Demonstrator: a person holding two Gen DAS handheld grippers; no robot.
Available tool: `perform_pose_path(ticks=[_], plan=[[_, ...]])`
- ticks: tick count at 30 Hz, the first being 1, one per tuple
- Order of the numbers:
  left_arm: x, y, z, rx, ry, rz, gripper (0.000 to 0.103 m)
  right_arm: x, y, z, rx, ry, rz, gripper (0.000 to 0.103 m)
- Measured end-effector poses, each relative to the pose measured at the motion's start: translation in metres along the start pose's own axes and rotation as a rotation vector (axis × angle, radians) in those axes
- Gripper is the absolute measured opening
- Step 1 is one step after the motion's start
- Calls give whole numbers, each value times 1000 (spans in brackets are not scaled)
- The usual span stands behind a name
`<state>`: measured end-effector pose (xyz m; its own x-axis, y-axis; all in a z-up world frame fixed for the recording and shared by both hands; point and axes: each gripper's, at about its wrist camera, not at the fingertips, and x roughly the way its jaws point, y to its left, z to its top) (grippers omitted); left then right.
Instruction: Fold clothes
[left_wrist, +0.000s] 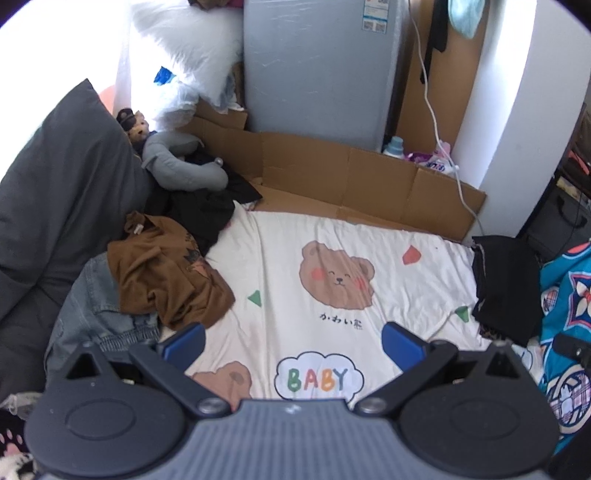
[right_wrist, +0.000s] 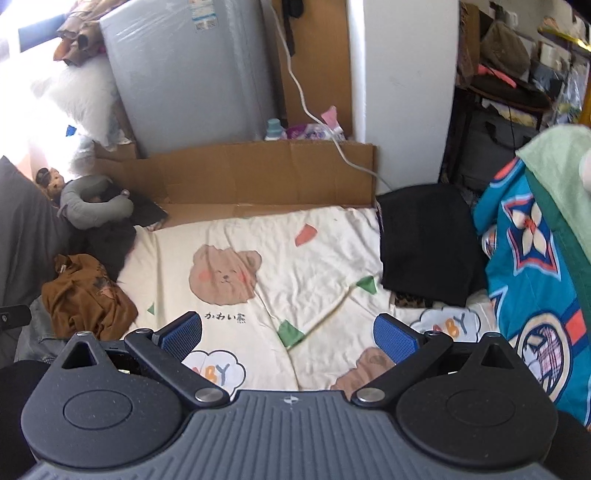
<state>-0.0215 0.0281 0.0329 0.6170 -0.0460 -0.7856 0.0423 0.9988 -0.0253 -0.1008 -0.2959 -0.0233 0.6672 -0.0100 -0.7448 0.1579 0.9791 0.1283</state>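
Both grippers spread wide and empty above a bed sheet, clothes lying at either edge.

The left gripper (left_wrist: 293, 341) and right gripper (right_wrist: 288, 332) each hover over the cream bear-print sheet (left_wrist: 332, 236) with fingers far apart, gripping nothing. A crumpled brown shirt (left_wrist: 166, 273) lies at the sheet's left edge, overlapping a denim garment (left_wrist: 96, 306) and touching a black clothing heap (left_wrist: 207, 210). A folded black garment (right_wrist: 424, 240) rests at the right edge, just beside a blue patterned blanket (right_wrist: 524, 266). Flattened cardboard (left_wrist: 351, 173) borders the far side, in front of a grey appliance (left_wrist: 317, 66). A grey neck pillow (left_wrist: 177, 162) and a dark grey pillow (left_wrist: 62, 177) crowd the left.
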Motion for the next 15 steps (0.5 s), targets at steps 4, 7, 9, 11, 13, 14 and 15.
perform_pose_path(ticks=[4, 7, 9, 11, 13, 14, 15], plan=[[3, -4, -2, -11, -16, 14, 103, 3, 1, -4, -13, -29, 18, 102], [11, -6, -4, -9, 2, 17, 103, 12, 4, -11, -34, -19, 24, 102], [12, -3, -6, -37, 5, 7, 102, 19, 3, -17, -26, 3, 34, 102], [11, 0, -8, -59, 7, 1, 102, 24, 4, -21, -27, 16, 31, 102], [12, 0, -9, -51, 23, -4, 102, 28, 4, -22, -28, 20, 25, 102], [13, 1, -10, -45, 32, -6, 102, 29, 3, -23, -25, 22, 24, 102], [12, 2, -11, -44, 32, -3, 102, 30, 2, -23, -20, 25, 22, 102]])
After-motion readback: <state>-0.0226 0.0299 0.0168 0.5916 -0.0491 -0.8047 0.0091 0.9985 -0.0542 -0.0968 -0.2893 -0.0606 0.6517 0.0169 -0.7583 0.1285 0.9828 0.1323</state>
